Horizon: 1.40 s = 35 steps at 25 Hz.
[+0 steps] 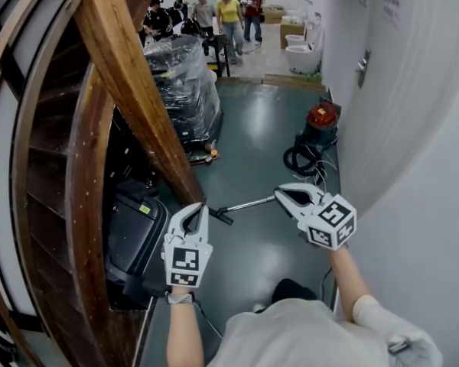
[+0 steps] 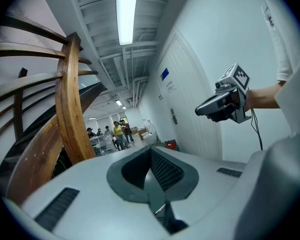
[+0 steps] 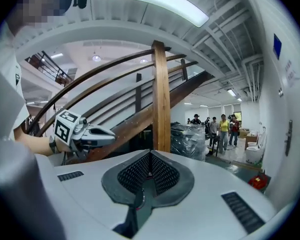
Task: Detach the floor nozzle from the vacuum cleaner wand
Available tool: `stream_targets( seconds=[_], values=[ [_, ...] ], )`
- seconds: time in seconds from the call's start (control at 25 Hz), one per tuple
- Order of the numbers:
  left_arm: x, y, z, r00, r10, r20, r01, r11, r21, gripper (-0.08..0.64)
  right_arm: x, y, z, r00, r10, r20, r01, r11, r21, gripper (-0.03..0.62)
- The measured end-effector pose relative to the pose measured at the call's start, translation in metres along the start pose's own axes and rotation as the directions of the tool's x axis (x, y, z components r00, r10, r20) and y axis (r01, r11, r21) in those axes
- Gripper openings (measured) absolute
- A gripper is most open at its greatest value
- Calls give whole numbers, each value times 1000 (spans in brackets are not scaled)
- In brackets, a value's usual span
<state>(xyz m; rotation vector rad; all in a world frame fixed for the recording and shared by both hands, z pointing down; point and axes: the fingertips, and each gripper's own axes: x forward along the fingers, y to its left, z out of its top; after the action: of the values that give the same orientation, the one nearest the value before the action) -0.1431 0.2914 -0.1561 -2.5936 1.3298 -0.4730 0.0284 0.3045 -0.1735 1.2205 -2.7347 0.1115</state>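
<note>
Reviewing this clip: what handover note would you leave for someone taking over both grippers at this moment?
Left gripper: shut, empty, in the air.
Right gripper: shut, empty, in the air.
Wand lies on the floor ahead of both, floor nozzle apparently still on its left end; red vacuum cleaner stands beyond by the wall.
Done: nothing yet.
To do: grip wand and nozzle, pull them apart.

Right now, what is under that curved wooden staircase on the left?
A black boxy machine with a small yellow label sits under the curved wooden staircase. The stair beams cover its rear, so I cannot tell what it is.
</note>
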Motion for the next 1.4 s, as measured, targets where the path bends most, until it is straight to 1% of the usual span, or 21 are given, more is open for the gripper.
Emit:
stream_targets(
  seconds=[0.08,0.2,0.36,0.56,0.68,0.88,1.04,1.16,1.24,1.4],
  values=[
    [2,4,-2,1000,-1,3,1,1000,1,-2,5,-1,-3,1000,-13,-12,13,1000,-28,29],
    [11,12,-4,1000,-1,6,1,1000,-1,-2,15,-7,-3,1000,-29,-11,28,999,-46,29],
    [34,21,-4,1000,6,7,-6,1000,2,-2,27,-30,-2,999,-43,-5,43,996,-75,29],
    [82,36,-2,1000,26,9,-26,1000,-9,-2,50,-80,-2,999,-32,2,32,999,-44,29],
    [121,43,4,1000,27,12,-27,1000,-14,-2,65,-114,6,999,-19,28,20,999,-33,29],
    [180,57,22,999,36,31,-35,999,-20,-2,88,-167,16,999,29,18,-29,1000,-9,29],
    [216,66,24,999,44,13,-44,999,-33,-2,103,-204,25,996,82,31,-83,996,34,29],
    [238,71,25,999,48,-1,-48,998,-41,-2,110,-227,33,997,68,37,-69,998,8,29],
    [251,74,27,999,48,-4,-48,998,-44,-2,115,-242,33,998,57,32,-57,998,10,29],
    [274,75,33,999,47,-9,-47,998,-40,-2,123,-261,31,997,74,16,-74,997,20,29]
  ],
)
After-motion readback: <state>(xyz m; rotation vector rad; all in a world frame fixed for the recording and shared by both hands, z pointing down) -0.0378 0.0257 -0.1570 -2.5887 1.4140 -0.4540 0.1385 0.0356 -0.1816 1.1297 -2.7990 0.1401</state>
